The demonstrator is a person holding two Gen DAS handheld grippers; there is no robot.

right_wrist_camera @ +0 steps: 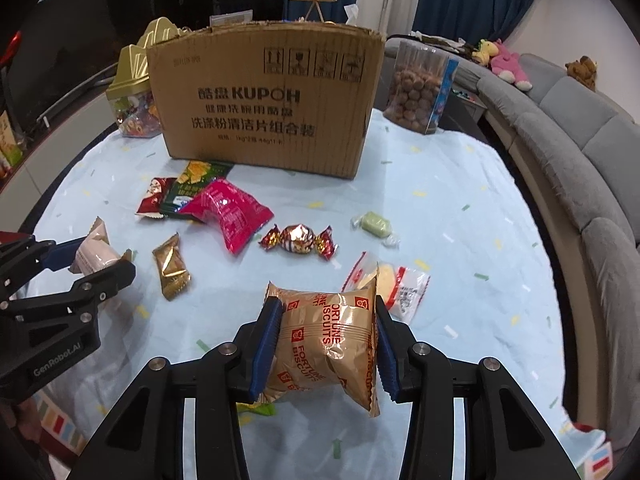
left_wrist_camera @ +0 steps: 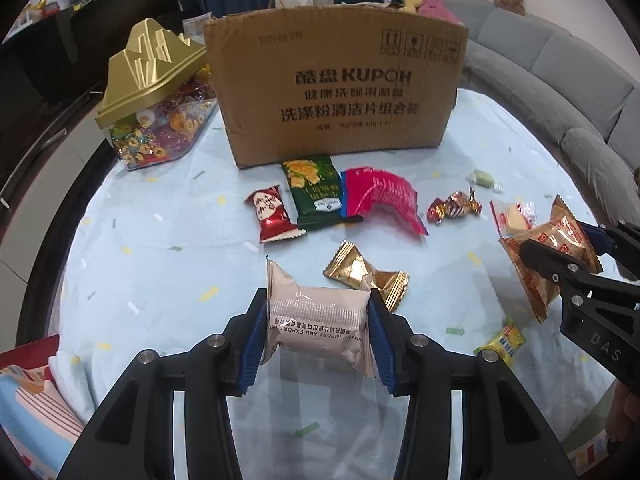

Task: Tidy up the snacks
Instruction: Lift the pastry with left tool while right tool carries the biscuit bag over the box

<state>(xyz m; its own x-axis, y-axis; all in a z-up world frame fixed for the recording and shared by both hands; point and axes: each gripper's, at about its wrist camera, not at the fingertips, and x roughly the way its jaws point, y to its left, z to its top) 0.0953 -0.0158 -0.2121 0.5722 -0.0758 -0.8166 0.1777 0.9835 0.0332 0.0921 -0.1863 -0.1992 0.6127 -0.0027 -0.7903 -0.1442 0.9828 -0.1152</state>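
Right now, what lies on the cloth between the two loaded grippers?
In the right wrist view, a gold-wrapped snack lies between the left gripper, shut on a beige packet, and the right gripper, shut on the Fortune Biscuits bag.

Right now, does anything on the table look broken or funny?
The cardboard box has a ragged, torn top edge with no flaps showing. The pink snack bag lies bent and overlapping the green packet. Nothing looks spilled; the other sweets just lie scattered on the tablecloth.

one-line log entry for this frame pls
left gripper: shut on beige snack pack | right gripper: shut on Fortune Biscuits pack | both lifted | cardboard box: behind, open top | other snacks loose on tablecloth
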